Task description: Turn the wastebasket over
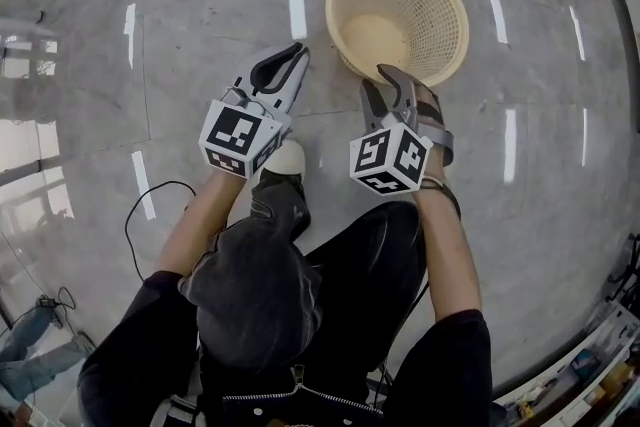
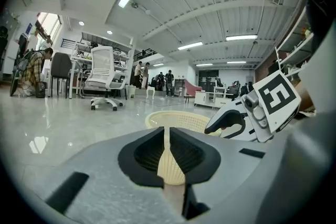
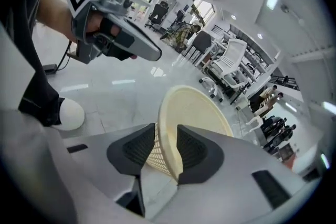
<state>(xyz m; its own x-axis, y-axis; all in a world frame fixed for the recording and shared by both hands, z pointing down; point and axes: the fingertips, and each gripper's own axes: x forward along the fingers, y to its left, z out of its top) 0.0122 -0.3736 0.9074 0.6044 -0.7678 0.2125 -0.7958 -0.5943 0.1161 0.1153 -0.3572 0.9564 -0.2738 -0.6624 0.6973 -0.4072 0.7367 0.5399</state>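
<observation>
The cream plastic wastebasket stands upright on the grey floor, mouth up, with nothing in it. My right gripper is at its near side, tilted downward, jaws open. In the right gripper view the wastebasket shows its lattice wall and rim in the gap of the right gripper, with room on both sides. My left gripper hovers a little left of the basket, shut with nothing in it. In the left gripper view only a thin slit remains at the left gripper, and the wastebasket lies just beyond.
The person's white shoe and dark trouser legs are below the grippers. A black cable loops on the floor at the left. An office chair, desks and standing people are far off. Shelving edges the lower right.
</observation>
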